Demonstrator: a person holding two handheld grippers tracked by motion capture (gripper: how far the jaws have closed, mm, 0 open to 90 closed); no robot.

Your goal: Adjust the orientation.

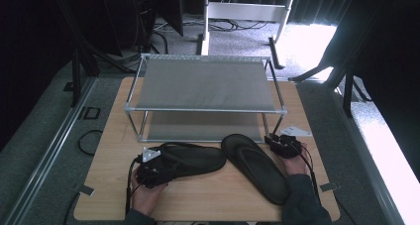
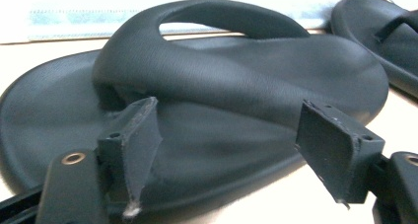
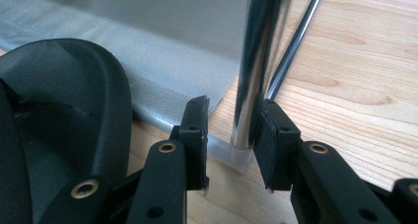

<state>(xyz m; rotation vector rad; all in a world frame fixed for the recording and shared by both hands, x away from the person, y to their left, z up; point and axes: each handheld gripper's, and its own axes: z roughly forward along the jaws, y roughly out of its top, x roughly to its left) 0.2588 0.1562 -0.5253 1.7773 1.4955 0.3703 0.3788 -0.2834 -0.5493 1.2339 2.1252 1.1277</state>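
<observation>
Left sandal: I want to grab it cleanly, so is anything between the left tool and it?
Nothing visible. The left tool is open, its jaws spread at the near edge of the left sandal, with the strap just ahead. The other sandal lies off to the side.

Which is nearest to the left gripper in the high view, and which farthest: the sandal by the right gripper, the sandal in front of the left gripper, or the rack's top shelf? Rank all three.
1. The left sandal, lying at the left gripper near the front edge.
2. The right sandal, further right.
3. The top shelf of the rack, at the back.
</observation>
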